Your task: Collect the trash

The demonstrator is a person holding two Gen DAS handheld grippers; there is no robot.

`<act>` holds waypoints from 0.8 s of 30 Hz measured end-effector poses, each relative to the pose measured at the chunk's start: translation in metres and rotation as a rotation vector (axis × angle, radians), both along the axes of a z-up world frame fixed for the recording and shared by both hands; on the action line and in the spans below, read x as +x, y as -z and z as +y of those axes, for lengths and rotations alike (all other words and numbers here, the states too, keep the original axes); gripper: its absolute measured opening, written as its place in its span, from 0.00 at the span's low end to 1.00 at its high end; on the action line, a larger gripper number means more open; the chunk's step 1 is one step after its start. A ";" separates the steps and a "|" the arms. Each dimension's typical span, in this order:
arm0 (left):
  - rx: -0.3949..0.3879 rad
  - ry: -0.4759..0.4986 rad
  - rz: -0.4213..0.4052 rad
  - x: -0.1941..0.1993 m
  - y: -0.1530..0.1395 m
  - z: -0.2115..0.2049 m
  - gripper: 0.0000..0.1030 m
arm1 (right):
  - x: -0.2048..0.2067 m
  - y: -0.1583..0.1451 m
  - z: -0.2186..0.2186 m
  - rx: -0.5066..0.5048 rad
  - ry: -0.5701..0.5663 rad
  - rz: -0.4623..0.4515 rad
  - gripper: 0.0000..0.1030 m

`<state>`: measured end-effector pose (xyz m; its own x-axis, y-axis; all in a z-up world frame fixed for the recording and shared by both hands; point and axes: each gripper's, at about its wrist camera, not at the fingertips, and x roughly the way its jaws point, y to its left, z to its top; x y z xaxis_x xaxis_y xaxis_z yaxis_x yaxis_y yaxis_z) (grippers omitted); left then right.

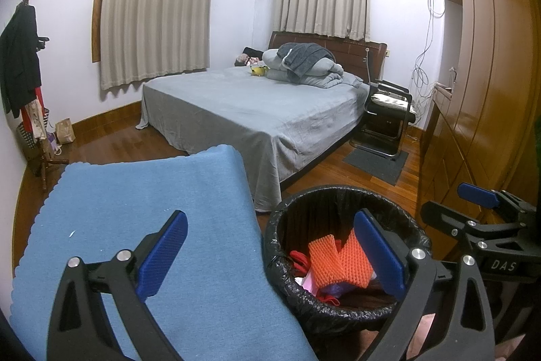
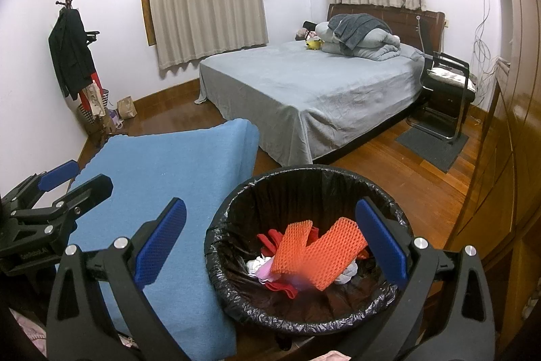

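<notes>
Both hand-held grippers are hanging wide apart w/ nothing between the pads. I'm holding the left hand-held gripper (image 1: 270, 256) level and pointing fwd, its left pad over the blue cloth (image 1: 145, 225) and its right pad over the mouth of the trash bin (image 1: 294, 290). I'm keeping the right hand-held gripper (image 2: 270, 246) just beside it on the right, same heading, tilted down a bit; its left pad is sitting over the cloth edge, its right pad over the bin's far-right rim. In the left wrist view the right one is showing at the far right edge, jaws parted; in the right wrist view the left one is showing at the left edge, jaws parted too.

Bin is lined w/ a black bag (image 2: 236, 300) folded over the rim, standing on the wood floor (image 2: 399, 164), touching or nearly touching the cloth's right edge. Inside it orange foam netting (image 2: 318, 252) is lying on top, w/ red scraps (image 2: 270, 239) and white and pink bits under it.

Blue cloth is covering a counter to the left of the bin. Beyond, a bed (image 1: 243, 104) w/ grey sheet and bundled bedding at the headboard, a black chair (image 1: 389, 110) on its right, a coat rack (image 1: 23, 63) by the left wall.
</notes>
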<state>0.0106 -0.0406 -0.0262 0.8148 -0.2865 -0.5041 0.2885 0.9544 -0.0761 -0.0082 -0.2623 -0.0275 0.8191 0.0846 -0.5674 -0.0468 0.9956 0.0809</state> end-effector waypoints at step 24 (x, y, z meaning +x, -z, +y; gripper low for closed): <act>0.001 0.000 -0.002 0.000 0.001 0.000 0.94 | 0.000 0.000 0.002 0.001 -0.001 0.002 0.95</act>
